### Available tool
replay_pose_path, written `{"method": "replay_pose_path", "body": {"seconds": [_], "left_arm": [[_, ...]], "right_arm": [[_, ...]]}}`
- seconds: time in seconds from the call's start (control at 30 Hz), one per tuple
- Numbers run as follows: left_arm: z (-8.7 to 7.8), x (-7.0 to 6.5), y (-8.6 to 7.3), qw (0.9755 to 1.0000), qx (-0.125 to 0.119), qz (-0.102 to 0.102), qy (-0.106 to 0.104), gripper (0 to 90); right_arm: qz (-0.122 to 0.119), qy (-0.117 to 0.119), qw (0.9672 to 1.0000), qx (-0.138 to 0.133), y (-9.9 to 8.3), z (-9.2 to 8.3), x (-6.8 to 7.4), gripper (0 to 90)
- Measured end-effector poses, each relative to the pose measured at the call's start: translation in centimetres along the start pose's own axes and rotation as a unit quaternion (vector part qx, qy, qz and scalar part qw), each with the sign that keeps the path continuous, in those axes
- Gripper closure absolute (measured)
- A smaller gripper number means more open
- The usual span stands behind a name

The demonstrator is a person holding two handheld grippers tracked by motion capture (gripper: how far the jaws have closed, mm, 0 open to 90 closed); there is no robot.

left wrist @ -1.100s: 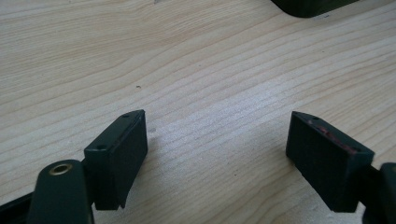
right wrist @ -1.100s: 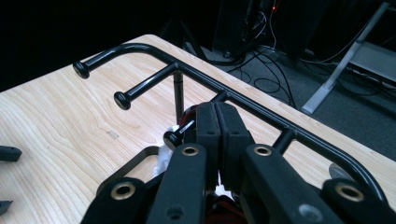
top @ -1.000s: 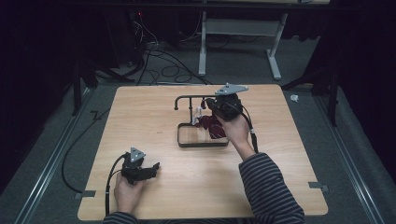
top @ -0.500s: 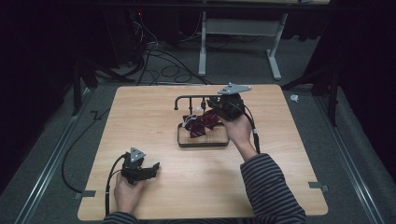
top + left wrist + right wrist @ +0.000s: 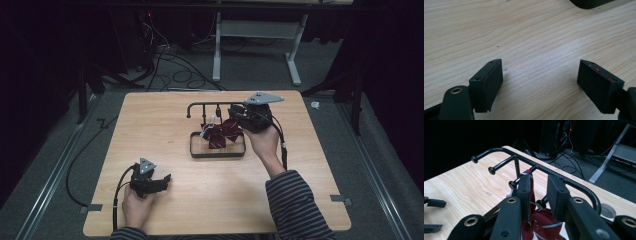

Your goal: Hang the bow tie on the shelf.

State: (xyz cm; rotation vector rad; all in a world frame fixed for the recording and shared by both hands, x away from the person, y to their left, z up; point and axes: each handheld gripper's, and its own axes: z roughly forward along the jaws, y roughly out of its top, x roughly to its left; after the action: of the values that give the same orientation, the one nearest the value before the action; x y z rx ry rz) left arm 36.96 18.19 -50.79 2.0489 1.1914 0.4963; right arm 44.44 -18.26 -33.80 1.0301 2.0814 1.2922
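Observation:
A black peg rack (image 5: 215,105) rises from a dark tray (image 5: 217,154) at mid-table. A maroon striped tie (image 5: 225,131) hangs from one of its pegs and bunches down into the tray. My right gripper (image 5: 239,120) is level with the rack's right end. Its jaws have just been opening. In the right gripper view the tie (image 5: 544,220) runs up between the parted jaws of this gripper (image 5: 540,192), close to the left pad, to the rack's bar (image 5: 564,176). My left gripper (image 5: 162,181) rests on the table at the front left, its jaws (image 5: 540,82) wide open over bare wood.
The wooden table (image 5: 310,170) has free room on all sides of the tray. A corner of the tray (image 5: 589,3) shows in the left gripper view. Cables (image 5: 175,65) and a white table frame (image 5: 295,55) lie on the floor behind.
The right gripper's jaws have parted around the tie, and that hand has drawn a little to the right. The tie hangs on the rack. The left hand has stayed still.

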Motion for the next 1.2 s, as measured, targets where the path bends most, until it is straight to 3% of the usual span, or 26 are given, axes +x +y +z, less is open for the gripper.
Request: {"method": "replay_pose_path", "body": {"seconds": [0.9, 1.2], "left_arm": [[0.0, 0.0, 0.0, 1.0000, -0.002, -0.001, 0.001, 21.2], [0.0, 0.0, 0.0, 1.0000, -0.001, 0.000, 0.001, 21.2]], "right_arm": [[0.042, 0.013, 0.9990, -0.012, -2.3, -3.6, -1.8, 71.6], [0.056, 0.008, 0.9984, -0.011, -3.6, -4.9, -2.5, 71.6]]}}
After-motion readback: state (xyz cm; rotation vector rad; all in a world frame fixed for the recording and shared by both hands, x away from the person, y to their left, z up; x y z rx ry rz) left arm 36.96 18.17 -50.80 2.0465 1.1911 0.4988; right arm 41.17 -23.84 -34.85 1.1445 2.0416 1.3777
